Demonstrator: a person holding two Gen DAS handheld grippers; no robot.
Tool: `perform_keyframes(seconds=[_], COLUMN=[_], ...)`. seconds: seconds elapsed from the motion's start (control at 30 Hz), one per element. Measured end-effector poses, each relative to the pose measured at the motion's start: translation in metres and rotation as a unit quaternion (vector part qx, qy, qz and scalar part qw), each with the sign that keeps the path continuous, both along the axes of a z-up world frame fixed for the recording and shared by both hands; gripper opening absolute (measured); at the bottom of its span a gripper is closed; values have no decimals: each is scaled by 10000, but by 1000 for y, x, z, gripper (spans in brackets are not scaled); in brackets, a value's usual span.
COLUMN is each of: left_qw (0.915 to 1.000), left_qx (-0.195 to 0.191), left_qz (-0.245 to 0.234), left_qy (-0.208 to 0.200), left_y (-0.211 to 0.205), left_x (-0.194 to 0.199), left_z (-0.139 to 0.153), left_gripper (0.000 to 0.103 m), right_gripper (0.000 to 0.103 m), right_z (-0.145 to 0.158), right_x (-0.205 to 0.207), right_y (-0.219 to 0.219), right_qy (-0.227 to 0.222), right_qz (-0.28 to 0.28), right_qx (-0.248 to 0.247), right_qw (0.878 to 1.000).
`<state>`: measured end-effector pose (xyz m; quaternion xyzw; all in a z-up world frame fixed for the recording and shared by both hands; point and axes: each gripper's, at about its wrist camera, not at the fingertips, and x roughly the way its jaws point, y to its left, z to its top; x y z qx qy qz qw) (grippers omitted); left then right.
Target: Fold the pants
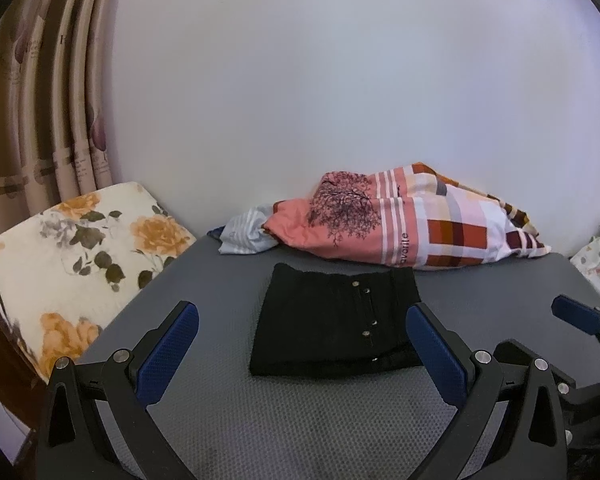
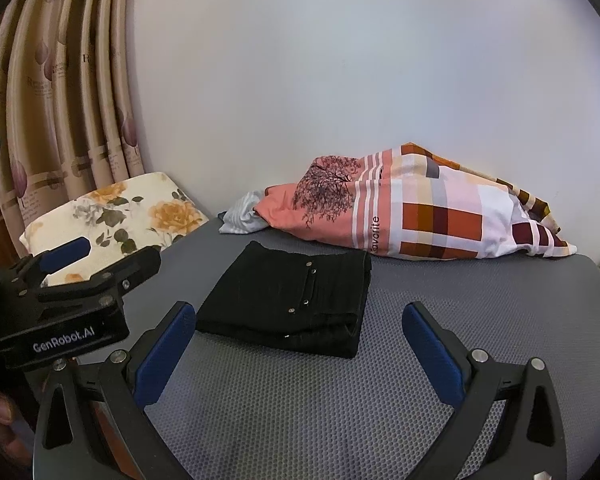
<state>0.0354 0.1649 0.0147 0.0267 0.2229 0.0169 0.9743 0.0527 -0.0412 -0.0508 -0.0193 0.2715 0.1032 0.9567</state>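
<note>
My left gripper (image 1: 302,330) and right gripper (image 2: 299,330) both hover spread wide, gripping nothing. The black pants (image 1: 336,324) lie just ahead of my fingertips, folded compactly on the grey mat (image 2: 340,412); I judge folding finished, so I hold clear.

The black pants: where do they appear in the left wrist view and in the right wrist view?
Left wrist view: the folded black pants lie at lower centre, on the grey mat.
Right wrist view: the black pants lie left of centre.
Shared landmark: the checked pink bedding lies behind them in both.
</note>
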Motion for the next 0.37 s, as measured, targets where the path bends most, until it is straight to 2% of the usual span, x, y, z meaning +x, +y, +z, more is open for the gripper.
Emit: perform_keyframes(seconds=[0.3, 0.37], left_qw=[10000, 10000], left_qx=[-41, 45], left_qz=[-25, 8], left_qy=[62, 68], left_y=[-1, -3], left_x=[2, 3], left_z=[-10, -11], left_gripper=[103, 103], right_gripper=[103, 103], right_z=[-6, -6], right_x=[1, 1], right_y=[-1, -1], right_qy=[98, 94], right_qz=[-7, -9], right_qx=[6, -3], right_qw=[10000, 10000])
